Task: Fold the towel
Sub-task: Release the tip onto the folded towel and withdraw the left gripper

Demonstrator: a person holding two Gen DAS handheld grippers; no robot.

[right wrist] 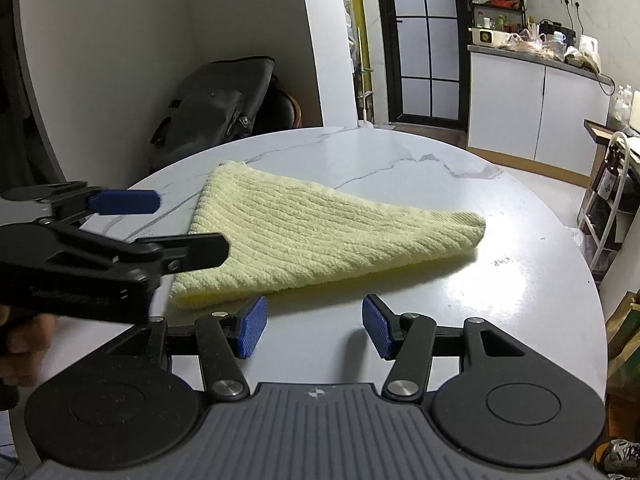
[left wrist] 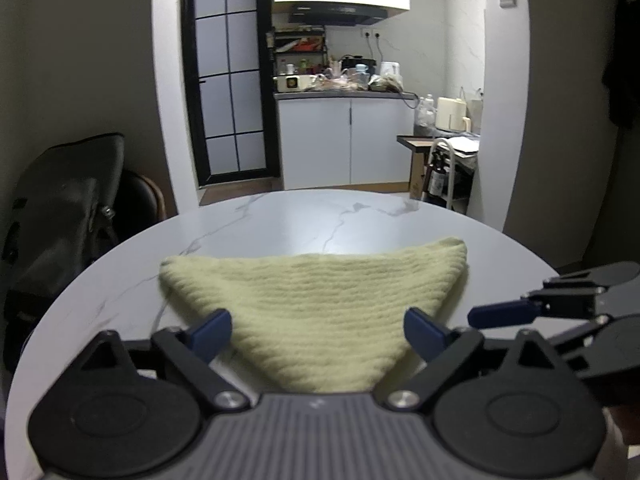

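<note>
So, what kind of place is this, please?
Most likely a small home kitchen-dining area: a round marble-look table holding the yellow towel, a cluttered kitchen counter under a range hood, and a glass-panel door.

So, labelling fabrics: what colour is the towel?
Pale yellow, ribbed towel; clearest in the right wrist view.

Two low, close wrist views across one towel (left wrist: 316, 312), seemingly from adjacent sides of the table (right wrist: 460, 280).

Towel (right wrist: 316, 236) on the table (right wrist: 480, 280), left claw (left wrist: 318, 332) and right claw (right wrist: 314, 326) at its near edge.
</note>
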